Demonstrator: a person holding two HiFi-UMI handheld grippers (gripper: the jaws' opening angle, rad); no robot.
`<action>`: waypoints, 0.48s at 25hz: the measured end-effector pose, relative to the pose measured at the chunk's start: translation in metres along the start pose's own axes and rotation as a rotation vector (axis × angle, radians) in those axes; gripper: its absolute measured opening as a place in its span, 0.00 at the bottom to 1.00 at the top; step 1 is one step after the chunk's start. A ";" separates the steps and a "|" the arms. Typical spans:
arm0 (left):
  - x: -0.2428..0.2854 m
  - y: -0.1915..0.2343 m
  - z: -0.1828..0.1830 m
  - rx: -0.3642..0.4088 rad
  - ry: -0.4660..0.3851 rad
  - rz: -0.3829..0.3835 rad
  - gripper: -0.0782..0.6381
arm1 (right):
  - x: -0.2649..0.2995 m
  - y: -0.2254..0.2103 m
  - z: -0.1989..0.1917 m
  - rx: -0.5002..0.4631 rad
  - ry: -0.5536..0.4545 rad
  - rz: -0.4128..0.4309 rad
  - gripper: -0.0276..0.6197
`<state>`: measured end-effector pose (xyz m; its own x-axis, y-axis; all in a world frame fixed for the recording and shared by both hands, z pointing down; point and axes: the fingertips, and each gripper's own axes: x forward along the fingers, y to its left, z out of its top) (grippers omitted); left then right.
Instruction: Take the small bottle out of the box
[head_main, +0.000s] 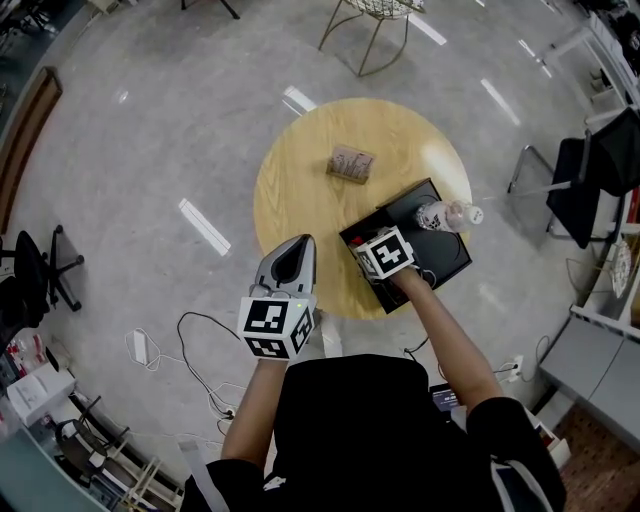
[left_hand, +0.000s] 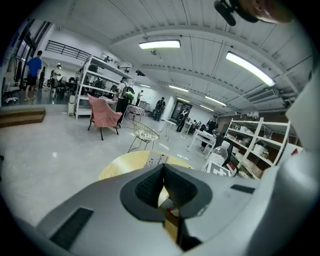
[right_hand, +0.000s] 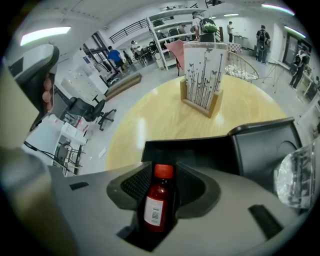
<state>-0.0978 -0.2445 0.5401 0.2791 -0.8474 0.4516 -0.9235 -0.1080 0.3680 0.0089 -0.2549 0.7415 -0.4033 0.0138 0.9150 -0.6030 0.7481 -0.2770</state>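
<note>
The right gripper (right_hand: 159, 172) reaches arm-outstretched into the black box (head_main: 445, 258), fingers (right_hand: 133, 184) spread around the small bottle (right_hand: 156, 206), not pressing it, while the left gripper (head_main: 302, 244) hovers at the counter (head_main: 300, 180) edge, fingers (left_hand: 150, 187) closed.

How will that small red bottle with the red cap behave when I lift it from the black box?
The small red-capped bottle of dark red liquid looks rigid, likely keeping shape when the right gripper squeezes. Upright, tall and narrow, it may tip if nudged. Its glossy side could slip.
</note>
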 end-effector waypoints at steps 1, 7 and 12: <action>0.000 0.000 -0.001 -0.002 0.000 0.002 0.12 | 0.002 -0.001 -0.001 -0.003 0.010 -0.006 0.24; 0.000 0.008 -0.003 -0.013 0.002 0.015 0.12 | 0.011 -0.005 0.001 0.001 0.040 -0.016 0.24; 0.000 0.013 0.000 -0.023 0.001 0.013 0.12 | 0.018 -0.008 -0.002 0.030 0.076 -0.036 0.25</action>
<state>-0.1095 -0.2461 0.5453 0.2673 -0.8481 0.4575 -0.9207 -0.0847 0.3810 0.0079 -0.2598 0.7607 -0.3284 0.0384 0.9438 -0.6367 0.7290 -0.2512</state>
